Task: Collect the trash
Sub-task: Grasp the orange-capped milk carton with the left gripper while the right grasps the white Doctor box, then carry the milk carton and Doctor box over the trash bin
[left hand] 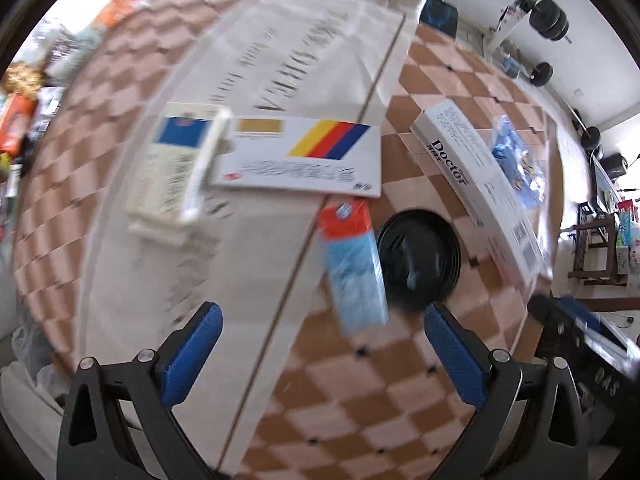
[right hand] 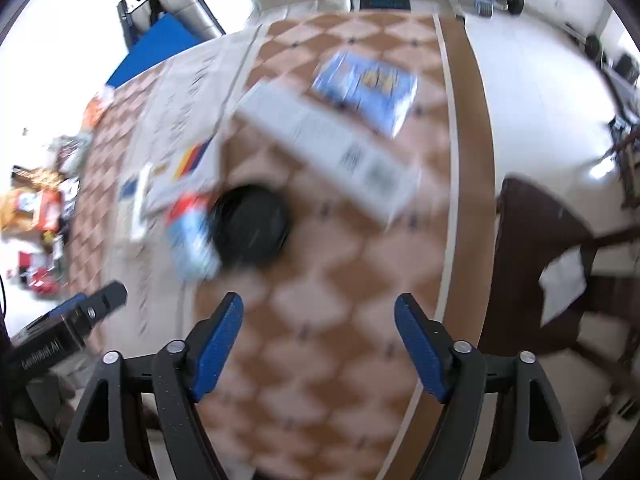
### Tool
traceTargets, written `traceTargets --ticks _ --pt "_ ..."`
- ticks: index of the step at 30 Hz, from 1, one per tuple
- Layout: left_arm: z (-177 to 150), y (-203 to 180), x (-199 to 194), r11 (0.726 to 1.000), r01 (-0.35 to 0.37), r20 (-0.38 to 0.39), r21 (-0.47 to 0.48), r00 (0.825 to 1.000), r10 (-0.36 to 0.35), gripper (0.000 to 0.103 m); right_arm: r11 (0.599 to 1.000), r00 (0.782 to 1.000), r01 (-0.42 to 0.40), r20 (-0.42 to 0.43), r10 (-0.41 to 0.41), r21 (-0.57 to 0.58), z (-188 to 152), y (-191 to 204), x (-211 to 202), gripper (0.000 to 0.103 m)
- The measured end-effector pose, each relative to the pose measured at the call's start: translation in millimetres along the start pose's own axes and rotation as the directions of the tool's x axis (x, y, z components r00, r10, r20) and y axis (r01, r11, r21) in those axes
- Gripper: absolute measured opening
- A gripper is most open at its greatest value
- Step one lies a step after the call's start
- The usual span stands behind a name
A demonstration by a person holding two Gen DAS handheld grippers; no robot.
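Note:
Trash lies on a checkered tablecloth. A small red-and-blue carton [left hand: 354,264] lies beside a black round lid [left hand: 418,258]. A white box with yellow, red and blue stripes [left hand: 304,158] and a cream pack with a blue label [left hand: 172,168] lie on a large flat beige sheet [left hand: 260,80]. A long white "Doctor" box [left hand: 476,184] and a blue wrapper [left hand: 516,160] lie to the right. My left gripper [left hand: 322,344] is open and empty above the table, short of the carton. My right gripper [right hand: 318,332] is open and empty; the carton [right hand: 192,236], lid [right hand: 250,232], long white box [right hand: 332,148] and blue wrapper [right hand: 366,88] lie ahead, blurred.
The table's right edge [right hand: 464,200] has a brown border, with a dark wooden chair [right hand: 560,264] beyond it. Cluttered packages [right hand: 40,208] lie past the table's left side. A blue mat [right hand: 152,52] and white seats stand at the back. The left gripper's body [right hand: 68,328] shows at the lower left.

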State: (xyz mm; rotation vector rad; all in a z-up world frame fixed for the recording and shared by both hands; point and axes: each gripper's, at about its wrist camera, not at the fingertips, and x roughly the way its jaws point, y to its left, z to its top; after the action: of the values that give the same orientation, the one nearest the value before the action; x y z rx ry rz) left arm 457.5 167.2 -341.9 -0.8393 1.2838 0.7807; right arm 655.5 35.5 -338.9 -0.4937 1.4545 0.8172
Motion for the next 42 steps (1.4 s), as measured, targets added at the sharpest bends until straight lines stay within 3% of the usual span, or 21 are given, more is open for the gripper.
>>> traceTargets --ticks 4,6,9,11,14,18,22,24,28,35,42 --pt "21.2 -6.0 32.8 1.0 0.015 -0.06 -0.018 0.998 -0.016 0.086 0.997 0.998 0.059 -0.035 -0.061 -0.05 57.9 0.0 43.3 0.078" --pt "24.7 -3.5 43.0 0.999 0.026 -0.083 -0.03 0.996 -0.029 0.069 0.992 0.995 0.078 -0.052 -0.084 -0.1 78.4 5.2 61.2 0.077" --pt "25.4 3.8 52.5 0.997 0.053 -0.11 -0.057 0.992 -0.059 0.03 0.978 0.992 0.096 -0.066 -0.11 -0.187 94.1 18.9 80.5 0.073" --pt "24.8 8.2 51.8 0.996 0.053 -0.105 -0.066 0.993 -0.059 0.03 0.968 0.99 0.104 -0.073 -0.123 -0.228 95.1 27.3 89.1 0.07" --pt "17.9 11.1 45.2 0.999 0.002 -0.079 -0.043 0.997 -0.005 0.029 0.953 0.986 0.131 -0.065 -0.154 -0.275 99.7 36.4 98.3 0.067" --pt "-3.4 20.7 40.5 0.998 -0.067 -0.077 -0.015 0.995 0.066 0.029 0.971 0.981 0.112 -0.136 -0.142 -0.211 86.9 27.9 98.8 0.063" --pt "-21.3 26.4 48.8 0.996 -0.085 -0.093 -0.017 0.992 0.083 0.029 0.987 0.974 0.095 -0.191 -0.12 -0.132 61.0 12.8 98.3 0.061" --pt "-24.1 26.3 52.4 0.996 -0.084 -0.096 -0.02 0.992 0.082 0.028 0.982 0.968 0.134 -0.195 -0.158 -0.13 55.6 10.9 104.0 0.061" --pt "-27.2 23.0 50.3 0.996 -0.094 -0.078 -0.005 0.993 0.094 0.028 0.968 0.965 0.184 -0.154 -0.211 -0.171 52.8 22.4 112.5 0.06" --pt "-54.1 23.7 11.4 0.994 -0.109 0.015 0.012 0.994 0.109 0.027 0.979 0.98 0.177 -0.077 -0.185 -0.098 39.6 14.3 93.0 0.054" --pt "-123.5 38.2 -46.1 0.994 -0.107 0.118 0.027 0.988 0.103 0.027 0.994 0.995 0.099 0.006 -0.099 -0.037 -40.6 17.9 28.9 0.051"
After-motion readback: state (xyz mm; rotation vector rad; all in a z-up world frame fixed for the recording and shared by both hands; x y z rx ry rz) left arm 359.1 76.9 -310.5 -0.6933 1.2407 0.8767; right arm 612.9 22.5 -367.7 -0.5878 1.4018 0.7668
